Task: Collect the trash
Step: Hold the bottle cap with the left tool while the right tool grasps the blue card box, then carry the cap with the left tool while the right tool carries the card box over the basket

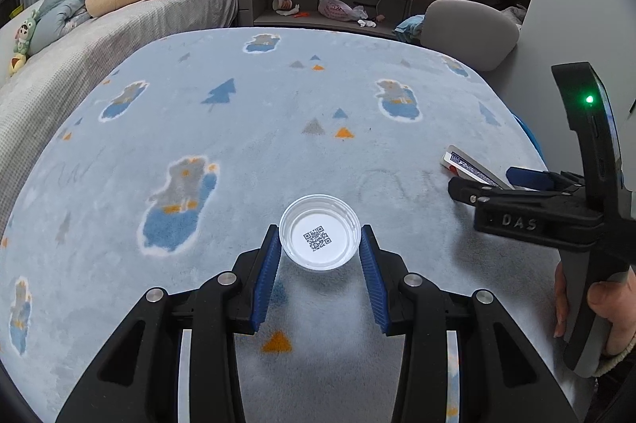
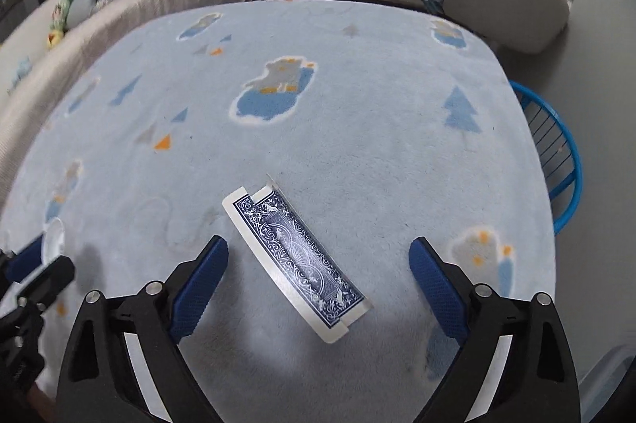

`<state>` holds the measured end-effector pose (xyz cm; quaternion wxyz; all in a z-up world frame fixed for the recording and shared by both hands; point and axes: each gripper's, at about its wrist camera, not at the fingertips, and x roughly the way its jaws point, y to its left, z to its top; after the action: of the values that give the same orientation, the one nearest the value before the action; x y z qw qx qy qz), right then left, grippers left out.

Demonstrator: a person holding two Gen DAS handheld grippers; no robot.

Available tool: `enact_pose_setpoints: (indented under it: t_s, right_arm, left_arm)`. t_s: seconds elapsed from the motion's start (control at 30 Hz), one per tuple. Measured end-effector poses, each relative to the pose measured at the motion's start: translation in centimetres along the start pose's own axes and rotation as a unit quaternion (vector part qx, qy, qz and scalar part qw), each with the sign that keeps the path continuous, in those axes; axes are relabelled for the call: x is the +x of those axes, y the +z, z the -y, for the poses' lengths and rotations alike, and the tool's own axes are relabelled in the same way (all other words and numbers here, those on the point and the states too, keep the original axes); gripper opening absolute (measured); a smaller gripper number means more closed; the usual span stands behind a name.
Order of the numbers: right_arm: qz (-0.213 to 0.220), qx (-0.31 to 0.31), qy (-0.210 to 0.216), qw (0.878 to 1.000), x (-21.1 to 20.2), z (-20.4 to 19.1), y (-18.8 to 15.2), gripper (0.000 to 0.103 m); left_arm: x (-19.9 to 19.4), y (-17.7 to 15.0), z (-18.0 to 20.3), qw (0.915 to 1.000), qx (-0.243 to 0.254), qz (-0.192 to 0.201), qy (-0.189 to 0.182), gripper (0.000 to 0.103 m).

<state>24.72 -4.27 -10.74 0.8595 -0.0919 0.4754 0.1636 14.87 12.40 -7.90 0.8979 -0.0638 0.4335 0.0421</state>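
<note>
Lying between hand-held gripper (image 2: 318, 264) pads: card (image 2: 296, 258)

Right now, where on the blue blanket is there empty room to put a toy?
Most of the blanket is bare, from the bed across to the chair. The near edge is crowded: the left gripper holds a lid, and the right gripper straddles a card.

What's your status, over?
Left gripper shut on lid. Right gripper open over card, not touching. Nothing in the way.
</note>
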Motion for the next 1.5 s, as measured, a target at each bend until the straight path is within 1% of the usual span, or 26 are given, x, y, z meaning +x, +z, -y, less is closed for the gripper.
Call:
enact_pose_setpoints:
  t_s: [0.03, 0.1, 0.13, 0.17, 0.2, 0.23, 0.27, 0.3, 0.33, 0.4, 0.47, 0.67, 0.87, 0.97, 1.23, 1.33, 1.5]
  right_arm:
    - [0.004, -0.006, 0.001, 1.000, -0.1, -0.1, -0.1, 0.084]
    - [0.012, -0.015, 0.005, 1.000, -0.5, -0.4, -0.2, 0.069]
    - [0.014, -0.019, 0.010, 1.000, -0.7, -0.5, -0.3, 0.065]
    - [0.017, -0.022, 0.015, 1.000, -0.9, -0.6, -0.4, 0.055]
    - [0.018, -0.023, 0.016, 0.999, -1.0, -0.8, -0.4, 0.043]
    - [0.018, -0.023, 0.019, 0.999, -1.2, -0.9, -0.4, 0.036]
    - [0.016, -0.021, 0.024, 0.999, -1.2, -0.9, -0.4, 0.026]
    - [0.015, -0.015, 0.031, 0.999, -1.4, -0.9, -0.4, 0.022]
    - [0.012, -0.006, 0.042, 0.999, -1.5, -0.8, -0.5, 0.020]
    - [0.010, 0.011, 0.060, 0.998, -1.8, -0.8, -0.7, 0.018]
    - [0.010, 0.023, 0.068, 0.997, -2.3, -0.8, -1.1, 0.017]
    - [0.018, 0.044, 0.070, 0.996, -4.8, -0.7, -2.8, 0.017]
    - [0.028, 0.074, 0.065, 0.995, -8.8, 0.5, -5.7, 0.017]
    - [0.034, 0.087, 0.055, 0.994, -10.7, 1.4, -7.4, 0.017]
    - [0.053, 0.138, 0.032, 0.989, -15.6, 5.2, -12.0, 0.017]
    - [0.064, 0.157, 0.023, 0.985, -17.4, 6.8, -13.5, 0.017]
    - [0.077, 0.196, 0.003, 0.978, -20.0, 9.9, -16.5, 0.017]
  left_arm:
    - [0.1, 0.0, 0.0, 1.0000, 0.000, -0.002, 0.000, 0.039]
    - [0.1, 0.0, 0.0, 1.0000, -0.001, -0.003, -0.001, 0.039]
    - [0.1, 0.0, 0.0, 1.0000, -0.001, -0.003, -0.001, 0.039]
    - [0.1, 0.0, 0.0, 1.0000, -0.001, -0.002, -0.001, 0.039]
    - [0.0, 0.0, -0.1, 1.0000, -0.002, -0.001, -0.001, 0.039]
    - [-0.1, 0.0, -0.1, 1.0000, -0.003, 0.000, -0.002, 0.039]
    - [-0.2, 0.1, -0.2, 1.0000, -0.004, 0.002, -0.002, 0.039]
    - [-0.4, 0.1, -0.2, 1.0000, -0.005, 0.004, -0.002, 0.039]
    - [-0.6, 0.1, -0.2, 1.0000, -0.005, 0.005, -0.003, 0.039]
    - [-0.9, 0.1, -0.3, 1.0000, -0.005, 0.007, -0.003, 0.039]
    - [-1.4, 0.2, -0.4, 0.9999, -0.005, 0.011, -0.002, 0.039]
    - [-3.3, 0.2, -0.5, 0.9998, -0.006, 0.021, -0.001, 0.039]
    - [-5.8, 0.1, 1.0, 0.9993, 0.007, 0.036, -0.013, 0.039]
    - [-7.2, -0.3, 2.6, 0.9985, 0.024, 0.042, -0.025, 0.039]
    - [-9.9, -2.2, 7.3, 0.9952, 0.065, 0.038, -0.063, 0.039]
    - [-10.7, -3.1, 9.3, 0.9925, 0.079, 0.029, -0.089, 0.039]
    - [-11.7, -4.6, 12.9, 0.9870, 0.115, 0.025, -0.110, 0.039]
